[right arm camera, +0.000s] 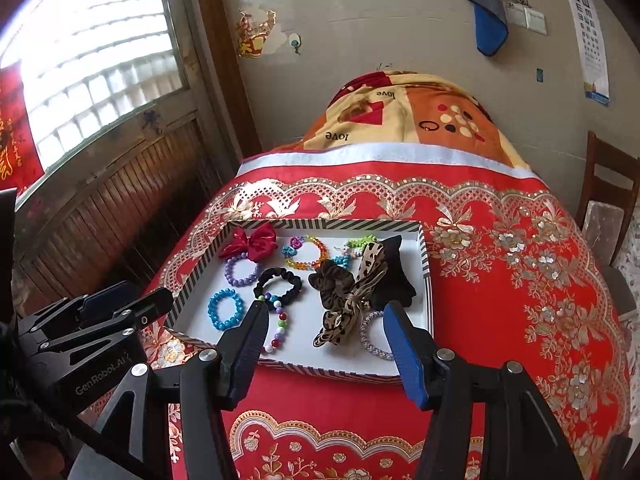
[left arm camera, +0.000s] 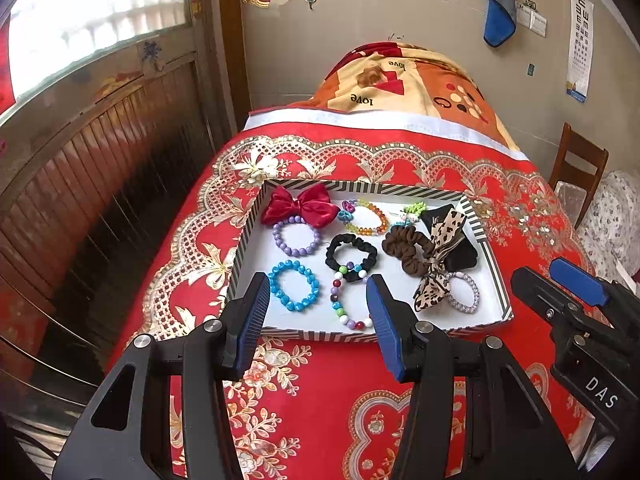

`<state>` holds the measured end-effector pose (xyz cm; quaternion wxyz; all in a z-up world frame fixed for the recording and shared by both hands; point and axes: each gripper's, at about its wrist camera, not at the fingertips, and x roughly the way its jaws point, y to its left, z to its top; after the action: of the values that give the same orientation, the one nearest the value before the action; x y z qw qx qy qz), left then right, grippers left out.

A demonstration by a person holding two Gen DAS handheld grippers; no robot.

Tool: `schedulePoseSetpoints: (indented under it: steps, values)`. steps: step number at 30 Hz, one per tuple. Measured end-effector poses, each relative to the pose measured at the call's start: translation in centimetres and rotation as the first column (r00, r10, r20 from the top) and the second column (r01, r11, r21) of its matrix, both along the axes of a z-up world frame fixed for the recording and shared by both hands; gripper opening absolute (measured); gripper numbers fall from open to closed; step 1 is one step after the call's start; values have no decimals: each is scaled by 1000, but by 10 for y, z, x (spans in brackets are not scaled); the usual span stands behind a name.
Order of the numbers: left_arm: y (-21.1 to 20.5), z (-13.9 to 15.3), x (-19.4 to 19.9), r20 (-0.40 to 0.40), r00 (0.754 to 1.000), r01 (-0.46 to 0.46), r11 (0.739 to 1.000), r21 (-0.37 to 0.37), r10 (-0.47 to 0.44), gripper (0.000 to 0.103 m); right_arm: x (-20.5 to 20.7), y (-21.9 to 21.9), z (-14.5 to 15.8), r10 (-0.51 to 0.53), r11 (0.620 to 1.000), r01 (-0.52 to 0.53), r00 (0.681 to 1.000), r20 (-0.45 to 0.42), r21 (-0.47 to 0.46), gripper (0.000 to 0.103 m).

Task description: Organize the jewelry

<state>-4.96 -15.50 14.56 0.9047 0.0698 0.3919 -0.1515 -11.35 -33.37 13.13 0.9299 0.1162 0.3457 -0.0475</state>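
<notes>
Both the left claw (left arm camera: 316, 312) and the right claw (right arm camera: 326, 332) gape empty over the striped cardboard tray (left arm camera: 486, 236) on the red embroidered bed (left arm camera: 320, 392), glossy blue bead bracelet (left arm camera: 294, 286) at 8 o'clock inside.

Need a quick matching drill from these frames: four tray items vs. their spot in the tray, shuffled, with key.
Column 1:
1. red bow
2. blue bead bracelet
3. brown scrunchie
4. silver-white coil hair tie

Column 2, places in the striped tray as seen from the left wrist view:
A. near left corner
B. far left corner
C. near right corner
D. middle right, beside the leopard-print bow

Pairs: 1-B, 2-A, 3-D, 4-C
</notes>
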Motion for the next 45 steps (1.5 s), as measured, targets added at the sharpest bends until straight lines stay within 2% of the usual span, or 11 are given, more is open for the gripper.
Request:
schedulePoseSetpoints:
  steps: [14, 45]
  values:
    - [1, 4, -3, 10, 1000, 2, 1000, -1, -2, 50, 0, 5, -4, 9, 1000, -9, 1000, -11, -28, 57]
    - [1, -3, 4, -12, 1000, 0, 1000, -2, 0, 50, 12, 3, -13, 42, 999, -43, 997, -63, -19, 60]
